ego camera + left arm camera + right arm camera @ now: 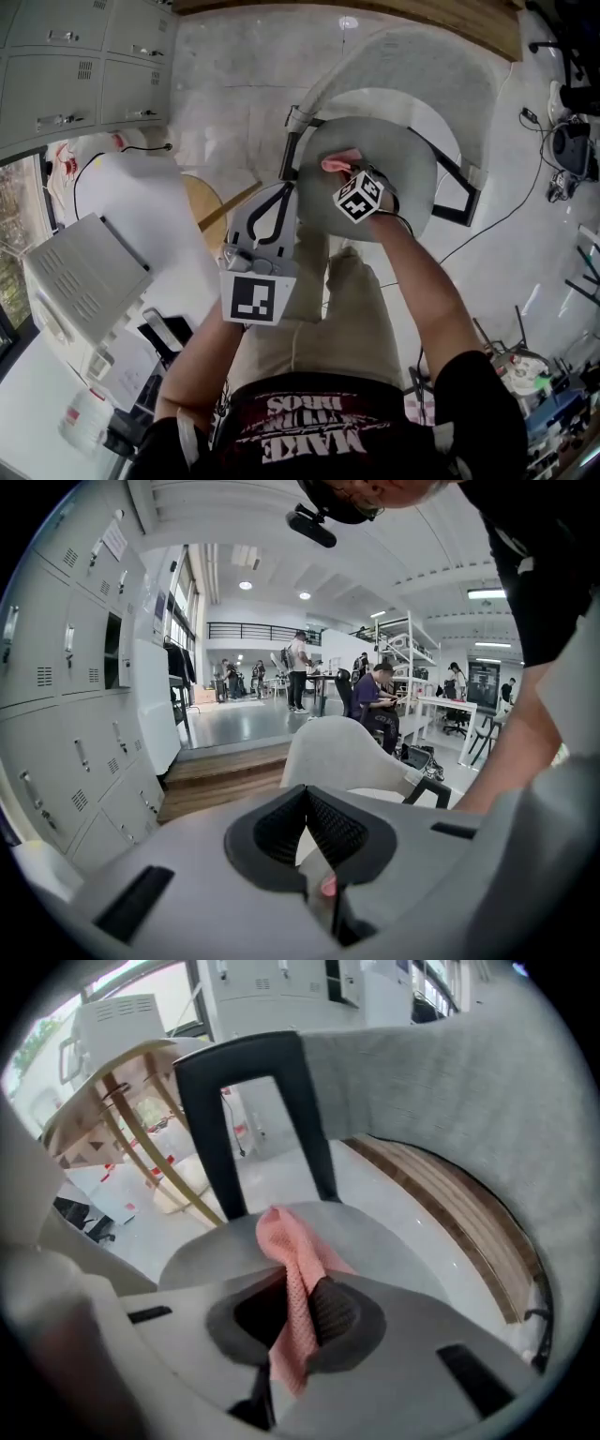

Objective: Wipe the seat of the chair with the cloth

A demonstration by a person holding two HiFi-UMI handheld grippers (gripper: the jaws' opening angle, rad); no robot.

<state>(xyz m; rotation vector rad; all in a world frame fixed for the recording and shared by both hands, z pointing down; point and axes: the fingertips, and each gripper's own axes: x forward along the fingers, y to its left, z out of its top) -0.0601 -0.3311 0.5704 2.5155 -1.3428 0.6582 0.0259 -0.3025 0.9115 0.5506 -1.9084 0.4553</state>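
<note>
In the head view, a chair (412, 67) with a round grey seat (412, 173) is seen from steeply above. The right gripper (342, 174) is held over the near-left part of the seat. A pink cloth (336, 165) is pinched at its tip, at or just above the seat surface (contact cannot be judged from here). The left gripper (284, 187) is held just beside it, at the seat's left edge, near the black armrest (288, 155).

In the left gripper view, the jaws are seen closed against each other with nothing gripped between them. The chair's pale backrest (342, 752) is framed beyond their tips.

In the right gripper view, the jaws are clamped on the cloth. It is bunched between the pads and stands up past their tips, over the grey seat. The armrest and the curved backrest are seen behind it.
</note>
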